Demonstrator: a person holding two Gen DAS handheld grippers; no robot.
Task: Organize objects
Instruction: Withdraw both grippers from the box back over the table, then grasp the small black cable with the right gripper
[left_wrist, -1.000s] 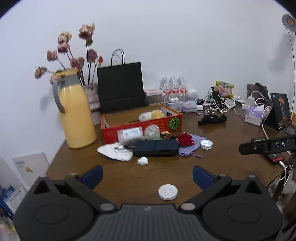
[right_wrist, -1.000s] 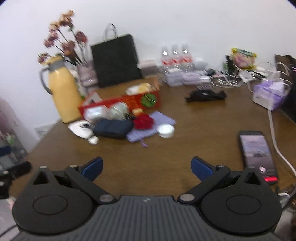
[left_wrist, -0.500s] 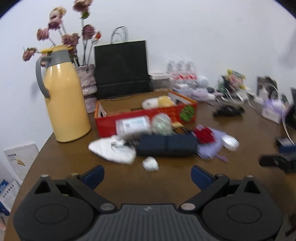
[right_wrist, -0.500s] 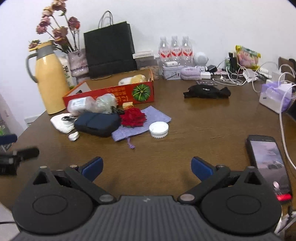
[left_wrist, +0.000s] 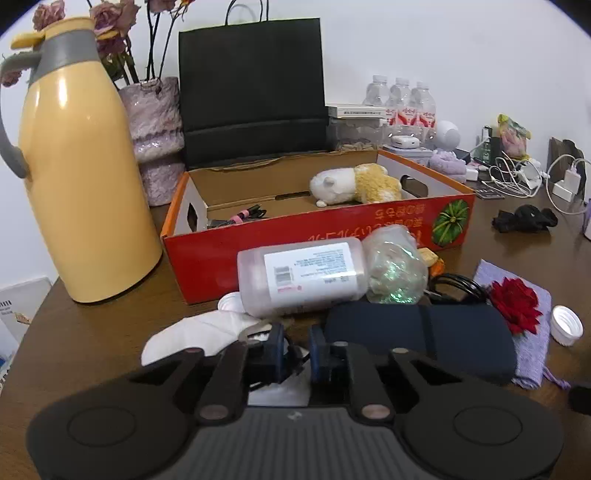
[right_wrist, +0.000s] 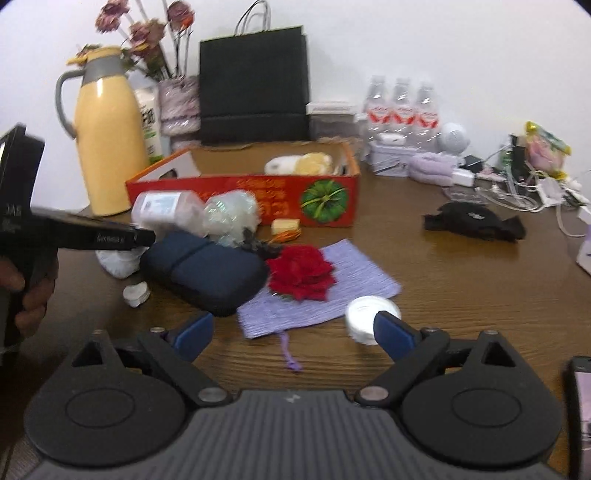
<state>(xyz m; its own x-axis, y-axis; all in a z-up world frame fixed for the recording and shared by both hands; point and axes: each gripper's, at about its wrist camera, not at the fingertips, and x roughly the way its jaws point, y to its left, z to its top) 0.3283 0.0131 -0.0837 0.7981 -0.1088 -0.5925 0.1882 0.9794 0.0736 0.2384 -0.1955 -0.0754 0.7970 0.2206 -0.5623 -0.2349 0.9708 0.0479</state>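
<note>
Blue-padded, the left tool (left_wrist: 296, 352) has just been closing and now pinches a small dark thing lying on the white crumpled cloth (left_wrist: 195, 334), too hidden to name. Just ahead lie the clear plastic labelled bottle (left_wrist: 301, 280) and the red cardboard box (left_wrist: 317, 225). The right tool (right_wrist: 293, 332) has narrowed slightly yet stands wide and empty above the brown wooden table (right_wrist: 443, 280), a white round cap (right_wrist: 369, 314) beside its right finger.
</note>
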